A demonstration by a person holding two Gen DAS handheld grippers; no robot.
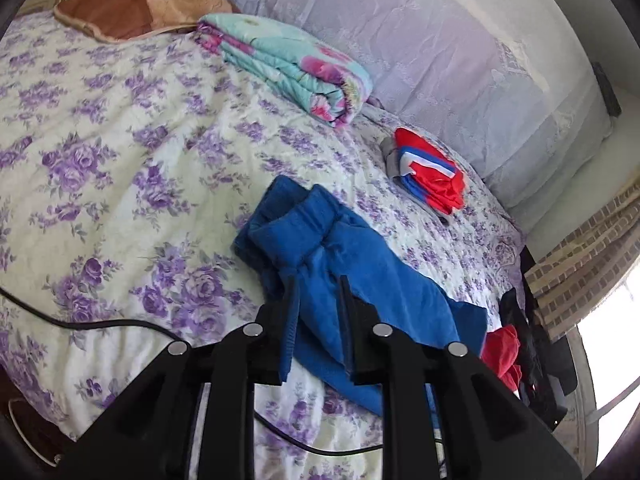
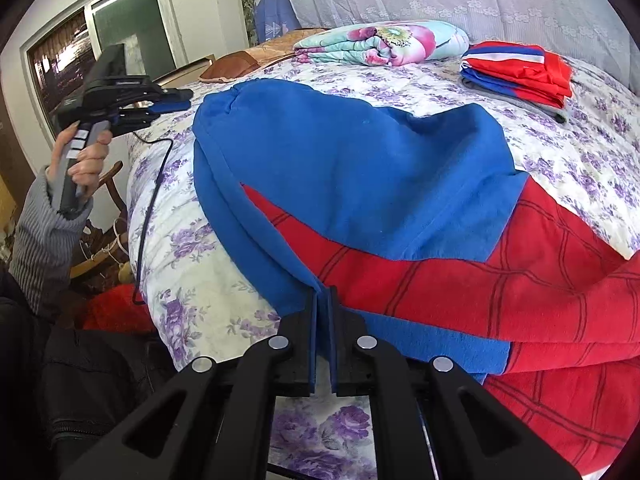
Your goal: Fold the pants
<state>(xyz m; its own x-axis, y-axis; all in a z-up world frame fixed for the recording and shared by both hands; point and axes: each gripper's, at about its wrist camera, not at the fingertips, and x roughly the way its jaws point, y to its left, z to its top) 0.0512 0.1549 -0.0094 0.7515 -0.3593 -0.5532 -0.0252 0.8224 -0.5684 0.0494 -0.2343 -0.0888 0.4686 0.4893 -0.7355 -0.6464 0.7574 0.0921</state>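
Note:
Blue pants (image 1: 360, 280) with red web-patterned panels (image 2: 520, 280) lie across the flowered bed (image 1: 120, 152). Their two cuffs point away from me in the left wrist view. My left gripper (image 1: 320, 284) sits low over a blue leg, and blue cloth fills the narrow gap between its fingers and puckers toward the tips. The right wrist view shows this same left gripper (image 2: 186, 102) at the pants' (image 2: 360, 152) far-left end, held by a hand in a grey sleeve (image 2: 48, 232). My right gripper (image 2: 323, 290) is shut on the near blue edge of the pants.
A folded floral quilt (image 1: 288, 64) and a stack of folded red, white and blue clothes (image 1: 432, 176) lie further back on the bed. A brown pillow (image 1: 120, 12) rests at the head. A black cable (image 1: 100, 324) trails over the sheet. A lace curtain (image 1: 440, 40) hangs behind.

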